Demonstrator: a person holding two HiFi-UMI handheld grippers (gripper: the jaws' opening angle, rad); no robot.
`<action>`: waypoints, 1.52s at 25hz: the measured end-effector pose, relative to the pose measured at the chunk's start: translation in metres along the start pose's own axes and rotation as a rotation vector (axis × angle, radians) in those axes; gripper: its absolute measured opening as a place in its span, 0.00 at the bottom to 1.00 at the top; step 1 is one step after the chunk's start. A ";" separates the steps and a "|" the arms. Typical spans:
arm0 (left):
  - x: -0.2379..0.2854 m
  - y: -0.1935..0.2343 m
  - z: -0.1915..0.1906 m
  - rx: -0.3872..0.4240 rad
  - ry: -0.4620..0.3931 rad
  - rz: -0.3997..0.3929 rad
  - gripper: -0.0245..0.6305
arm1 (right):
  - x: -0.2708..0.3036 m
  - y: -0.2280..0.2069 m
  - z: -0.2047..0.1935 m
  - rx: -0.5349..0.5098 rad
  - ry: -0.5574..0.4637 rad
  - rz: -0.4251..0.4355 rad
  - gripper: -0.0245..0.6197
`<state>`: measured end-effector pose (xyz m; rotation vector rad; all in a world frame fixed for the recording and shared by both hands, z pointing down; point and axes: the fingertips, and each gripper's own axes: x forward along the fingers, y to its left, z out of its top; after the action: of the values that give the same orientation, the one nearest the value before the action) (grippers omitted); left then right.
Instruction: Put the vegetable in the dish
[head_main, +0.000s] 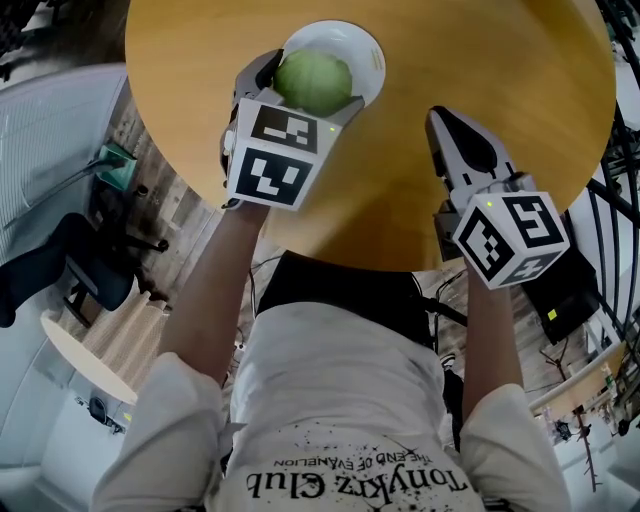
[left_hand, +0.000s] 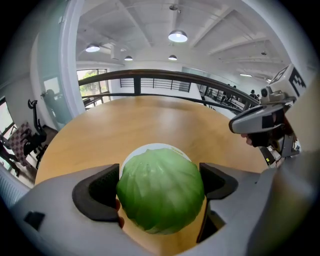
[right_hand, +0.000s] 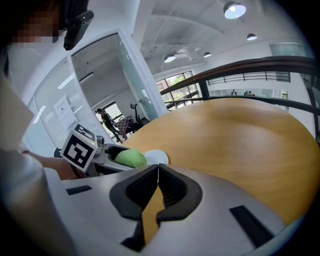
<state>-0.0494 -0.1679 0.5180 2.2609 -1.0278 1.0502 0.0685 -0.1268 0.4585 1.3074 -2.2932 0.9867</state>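
We see the vegetable, a round green cabbage (head_main: 313, 82), held over the white dish (head_main: 368, 52) at the far side of the round wooden bench (head_main: 480, 60). From the head view it covers the dish's near left part. We cannot tell whether it touches the dish or hangs just above it. The left gripper (head_main: 303, 92) has it. In the left gripper view the cabbage (left_hand: 161, 189) fills the gap between the dark fingers (left_hand: 97, 192), which stand wide apart and press on its two sides, and the rim of the dish (left_hand: 150, 148) shows as a pale arc just behind its top. The left gripper's marker cube (head_main: 278, 150) sits just behind the cabbage, toward the person. To the right, well apart from the dish, the right gripper (head_main: 445, 125) is over bare bench. In the right gripper view its fingers (right_hand: 175, 187) are closed, tips together with only a thin seam between them, and they hold nothing. That same view looks across the bench (right_hand: 240, 135) to the cabbage (right_hand: 130, 158) and the dish (right_hand: 156, 157) beside it, with the left gripper's cube (right_hand: 79, 148) at their left. In the left gripper view the right gripper (left_hand: 240, 125) shows at the right edge, above the bench (left_hand: 150, 120).
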 end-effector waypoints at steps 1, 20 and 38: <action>0.003 0.001 0.000 0.001 0.003 0.001 0.79 | 0.001 -0.001 -0.001 0.002 0.002 -0.001 0.08; 0.035 0.007 0.011 0.004 -0.016 -0.018 0.79 | 0.007 -0.008 -0.010 0.034 0.020 -0.011 0.08; 0.046 0.005 0.000 0.045 0.020 -0.045 0.79 | 0.008 -0.008 -0.011 0.043 0.014 -0.010 0.08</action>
<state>-0.0330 -0.1912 0.5548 2.2931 -0.9502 1.0858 0.0703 -0.1267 0.4735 1.3234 -2.2641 1.0447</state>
